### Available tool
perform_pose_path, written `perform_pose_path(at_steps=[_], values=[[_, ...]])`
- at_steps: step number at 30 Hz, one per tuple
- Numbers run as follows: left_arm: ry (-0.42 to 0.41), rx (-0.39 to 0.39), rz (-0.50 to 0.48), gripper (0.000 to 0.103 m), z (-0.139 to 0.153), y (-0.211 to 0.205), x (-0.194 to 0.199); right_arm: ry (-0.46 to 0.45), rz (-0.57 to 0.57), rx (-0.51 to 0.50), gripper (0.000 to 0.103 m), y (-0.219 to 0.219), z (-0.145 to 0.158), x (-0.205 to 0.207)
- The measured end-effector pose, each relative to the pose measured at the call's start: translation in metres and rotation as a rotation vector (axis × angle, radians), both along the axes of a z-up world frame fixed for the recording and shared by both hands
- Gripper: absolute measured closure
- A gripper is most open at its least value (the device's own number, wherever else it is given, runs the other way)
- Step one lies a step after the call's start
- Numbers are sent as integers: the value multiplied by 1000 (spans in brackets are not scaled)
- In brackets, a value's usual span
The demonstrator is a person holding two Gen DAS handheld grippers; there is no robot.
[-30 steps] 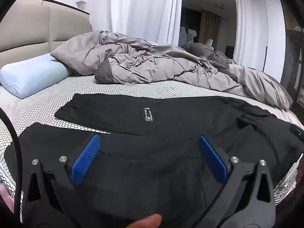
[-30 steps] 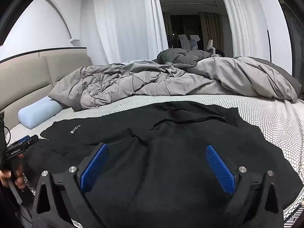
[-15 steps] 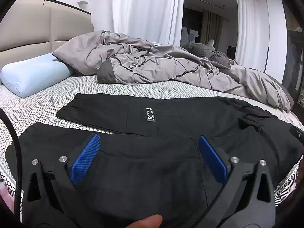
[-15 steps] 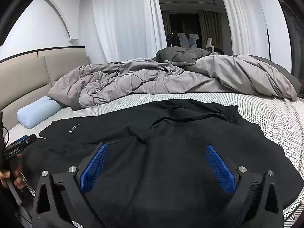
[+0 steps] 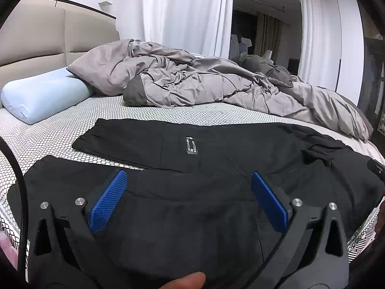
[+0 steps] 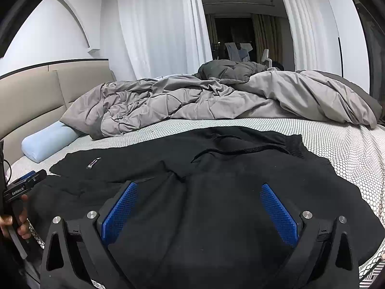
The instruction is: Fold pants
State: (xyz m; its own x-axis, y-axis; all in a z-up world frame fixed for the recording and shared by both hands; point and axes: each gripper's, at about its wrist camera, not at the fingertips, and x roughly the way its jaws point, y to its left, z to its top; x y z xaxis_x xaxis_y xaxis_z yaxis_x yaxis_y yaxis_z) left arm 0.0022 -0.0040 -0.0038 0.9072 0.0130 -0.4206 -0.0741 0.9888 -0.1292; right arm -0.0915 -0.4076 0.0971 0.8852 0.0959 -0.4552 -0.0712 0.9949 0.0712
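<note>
Black pants (image 5: 240,149) lie flat across the near side of the bed, both legs pointing left, the waistband with its drawstring at the right (image 6: 240,148). A small label (image 5: 191,146) sits on the far leg. My left gripper (image 5: 187,190) is open and empty, hovering over the near leg. My right gripper (image 6: 198,204) is open and empty over the seat area near the waistband. The left gripper also shows at the left edge of the right wrist view (image 6: 24,186).
A crumpled grey duvet (image 5: 204,84) covers the far half of the bed. A light blue pillow (image 5: 43,96) lies at the left by the beige headboard (image 5: 48,38). The white dotted mattress cover (image 6: 349,144) shows around the pants. White curtains hang behind.
Both views have shifted slightly, as both grippers drift a little over the pants. The pants have not moved and both grippers stay open.
</note>
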Motion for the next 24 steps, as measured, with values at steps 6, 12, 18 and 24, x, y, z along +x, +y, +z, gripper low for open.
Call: perform_pose_path(at_steps=[6,12,18,24], values=[[-1,0,2,1,1,2,-1,1,-3,-2,0,1,0,-1],[-2,-1,7,1,1,5,-1,-3,-6,2,0,-2,1,0],[-2,0,9,1,1,5,0,-1,-14,-2,0,-4,0,1],[-7,3,11,1,2,7,-2,0,-23,-2,0,-6,0,-1]])
